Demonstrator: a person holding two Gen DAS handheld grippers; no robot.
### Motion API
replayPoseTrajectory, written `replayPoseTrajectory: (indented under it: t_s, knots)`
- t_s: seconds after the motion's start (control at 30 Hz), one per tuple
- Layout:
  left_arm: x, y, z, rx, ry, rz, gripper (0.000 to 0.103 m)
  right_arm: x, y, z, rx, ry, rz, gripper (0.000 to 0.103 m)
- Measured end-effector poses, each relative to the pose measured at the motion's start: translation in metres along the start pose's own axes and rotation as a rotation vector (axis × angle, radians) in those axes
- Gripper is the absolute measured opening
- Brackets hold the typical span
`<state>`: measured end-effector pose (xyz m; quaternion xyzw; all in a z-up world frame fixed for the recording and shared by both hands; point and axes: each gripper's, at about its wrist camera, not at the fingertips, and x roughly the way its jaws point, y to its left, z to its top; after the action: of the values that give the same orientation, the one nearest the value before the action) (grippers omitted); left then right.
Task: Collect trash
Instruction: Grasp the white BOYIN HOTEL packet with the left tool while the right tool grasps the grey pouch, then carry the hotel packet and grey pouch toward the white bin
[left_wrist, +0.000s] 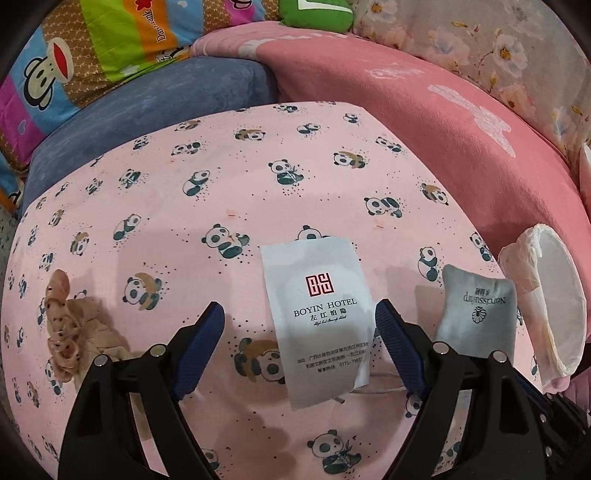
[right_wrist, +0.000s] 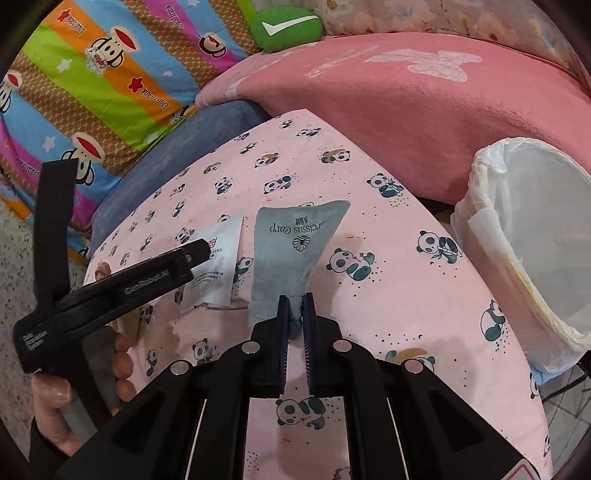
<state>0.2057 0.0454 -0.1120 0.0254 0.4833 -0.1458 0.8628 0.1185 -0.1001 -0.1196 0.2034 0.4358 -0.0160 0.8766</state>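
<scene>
A white Boyin Hotel sachet (left_wrist: 317, 314) lies flat on the pink panda-print cloth (left_wrist: 221, 184). My left gripper (left_wrist: 299, 317) hangs over it, open, with a blue pad on each side and neither touching it. To its right is a grey Narcissus Garp packet (left_wrist: 476, 306). In the right wrist view my right gripper (right_wrist: 295, 308) is shut on the near end of that grey packet (right_wrist: 295, 240). The white sachet (right_wrist: 218, 258) shows to the left, partly under the left gripper's finger (right_wrist: 184, 258). A crumpled beige wrapper (left_wrist: 70, 332) lies at the far left.
A bin with a white liner (right_wrist: 535, 240) stands open just off the cloth's right edge. Behind the cloth lie a pink blanket (right_wrist: 406, 110), a blue cushion (left_wrist: 147, 107), a striped cartoon quilt (right_wrist: 110, 74) and a green plush (right_wrist: 284, 29). A hand (right_wrist: 55, 398) holds the left gripper.
</scene>
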Motion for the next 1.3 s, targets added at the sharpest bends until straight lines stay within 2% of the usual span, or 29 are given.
replayPoseTrajectory:
  t_s: [0.07,0.1,0.2,0.23,0.37,0.43,0.67,0.87,1.3]
  knots:
    - [0.009,-0.004,-0.002,-0.002,0.029,-0.005,0.066,0.001,-0.003,0.001,0.004,0.003,0.002,0.008]
    - [0.013,-0.005,-0.003,-0.007,0.048,-0.013,0.064,0.001,-0.005,0.001,0.008,0.005,0.004,0.008]
    - [0.013,-0.012,-0.008,0.011,0.033,0.01,0.057,0.001,-0.005,-0.001,0.011,0.008,0.007,0.008]
    - [0.013,-0.014,-0.008,0.017,0.03,0.009,0.05,0.001,-0.005,-0.002,0.01,0.009,0.008,0.008]
    - [0.007,-0.016,-0.01,-0.001,0.04,-0.027,0.037,-0.003,-0.006,-0.006,0.009,0.006,0.012,0.008]
    - [0.0,-0.016,-0.012,-0.008,0.028,-0.025,0.035,-0.008,-0.008,-0.008,0.01,0.0,0.013,0.008]
    - [-0.051,-0.016,-0.017,-0.046,-0.053,-0.054,0.033,-0.03,-0.016,-0.014,0.023,-0.03,0.008,0.008]
    - [-0.09,-0.027,-0.018,-0.038,-0.117,-0.064,0.033,-0.061,-0.029,-0.02,0.042,-0.075,0.01,0.008]
    - [-0.118,-0.09,-0.034,0.067,-0.151,-0.095,0.033,-0.12,-0.055,-0.023,0.07,-0.172,0.017,0.008]
